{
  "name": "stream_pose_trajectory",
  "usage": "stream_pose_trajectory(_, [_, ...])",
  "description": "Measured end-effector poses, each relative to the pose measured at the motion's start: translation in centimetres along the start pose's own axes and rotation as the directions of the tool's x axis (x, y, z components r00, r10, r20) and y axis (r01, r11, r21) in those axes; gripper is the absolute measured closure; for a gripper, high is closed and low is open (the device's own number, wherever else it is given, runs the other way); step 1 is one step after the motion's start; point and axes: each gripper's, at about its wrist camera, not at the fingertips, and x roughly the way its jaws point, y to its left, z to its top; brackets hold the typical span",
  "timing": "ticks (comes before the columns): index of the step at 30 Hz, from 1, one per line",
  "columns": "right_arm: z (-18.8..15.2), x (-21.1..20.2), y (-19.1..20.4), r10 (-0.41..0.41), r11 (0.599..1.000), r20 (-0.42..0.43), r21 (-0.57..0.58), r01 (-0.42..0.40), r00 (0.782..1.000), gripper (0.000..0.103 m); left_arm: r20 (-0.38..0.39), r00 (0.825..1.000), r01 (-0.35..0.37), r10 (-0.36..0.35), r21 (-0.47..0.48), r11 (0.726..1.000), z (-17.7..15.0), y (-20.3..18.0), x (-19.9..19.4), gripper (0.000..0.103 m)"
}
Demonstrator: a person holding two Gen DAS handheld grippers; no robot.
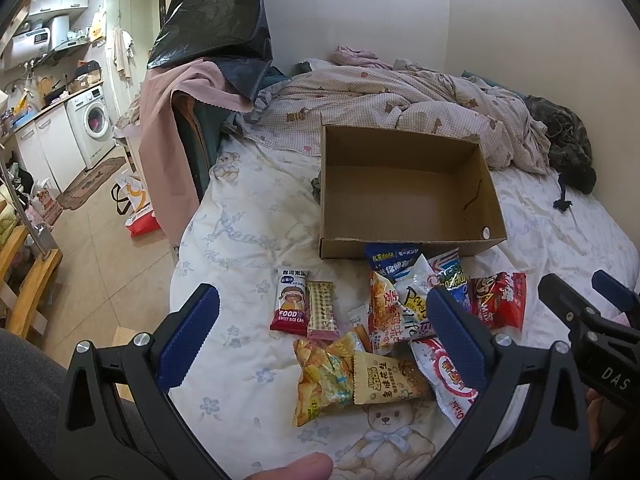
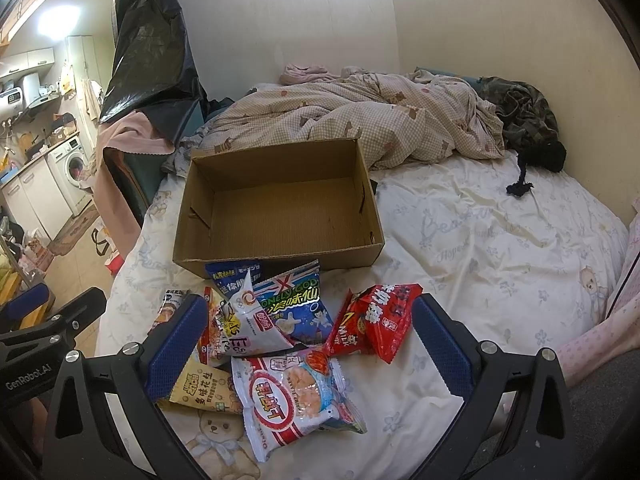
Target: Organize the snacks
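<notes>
A loose heap of snack packets lies on the bed (image 2: pixel 480 240), just in front of an open cardboard box (image 2: pixel 280 200) with nothing inside. In the heap are a white shrimp-flakes bag (image 2: pixel 296 396), a blue "Lonely God" bag (image 2: pixel 296 308), two red packets (image 2: pixel 376 320) overlapping each other, a tan peanut packet (image 1: pixel 390 378) and a yellow chip bag (image 1: pixel 320 380). A little apart on the left, a sweet rice cake bar (image 1: pixel 290 302) lies beside a pink wafer bar (image 1: pixel 320 310). The left gripper (image 1: pixel 320 342) and the right gripper (image 2: pixel 304 352) both hover above the heap, jaws wide apart and holding nothing. A rumpled checked duvet (image 2: pixel 360 120) lies behind the box.
</notes>
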Motion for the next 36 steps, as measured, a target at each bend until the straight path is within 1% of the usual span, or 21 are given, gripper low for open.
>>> stream_pose_trajectory(36, [-0.02,0.18,-0.08,-0.006,1.0,0.009,0.001,0.006,1.0,0.0,-0.003,1.0,-0.002,0.002,-0.013,1.0,0.06,0.15,0.03,0.001])
